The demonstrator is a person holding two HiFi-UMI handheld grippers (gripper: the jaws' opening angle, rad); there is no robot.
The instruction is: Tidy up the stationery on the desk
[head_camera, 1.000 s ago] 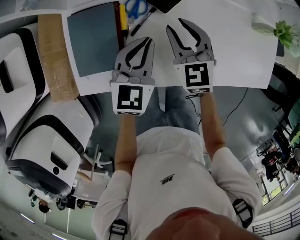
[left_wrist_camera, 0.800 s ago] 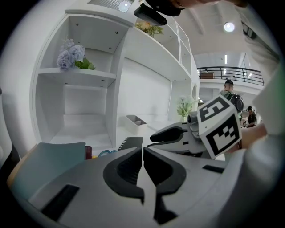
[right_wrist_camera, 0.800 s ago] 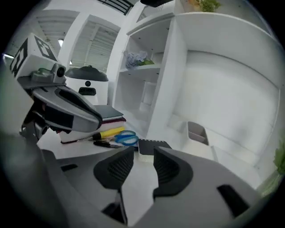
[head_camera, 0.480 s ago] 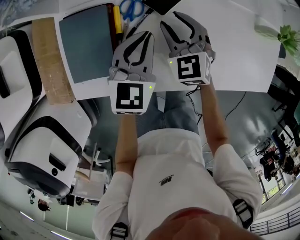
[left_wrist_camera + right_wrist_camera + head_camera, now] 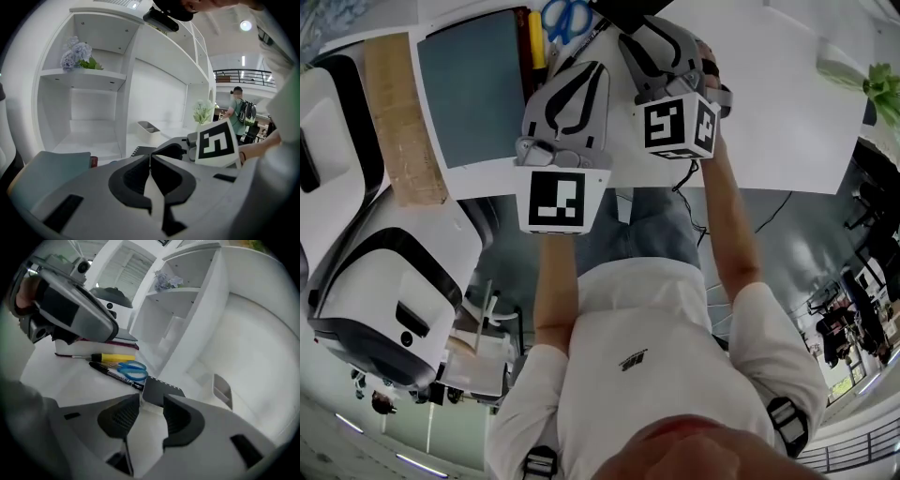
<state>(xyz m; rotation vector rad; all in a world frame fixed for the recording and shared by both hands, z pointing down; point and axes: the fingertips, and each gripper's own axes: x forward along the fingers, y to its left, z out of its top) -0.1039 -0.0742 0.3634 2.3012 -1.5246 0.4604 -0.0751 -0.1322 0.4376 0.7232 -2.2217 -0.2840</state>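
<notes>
Scissors [image 5: 565, 16] lie left of the notebook [image 5: 619, 7] in the head view. Left gripper view alone shows the left gripper [image 5: 151, 157] closed, empty, notebook beyond. Right gripper view: right gripper [image 5: 151, 399], jaws just been opening, wide, empty, near the notebook; pen [image 5: 115, 373] beside it.

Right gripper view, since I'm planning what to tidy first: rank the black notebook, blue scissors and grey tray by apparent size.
1. The black notebook looks largest, though the right gripper hides its near edge.
2-3. The blue scissors and the grey tray look about alike; the tray sits farther off, so I won't rank them.
</notes>
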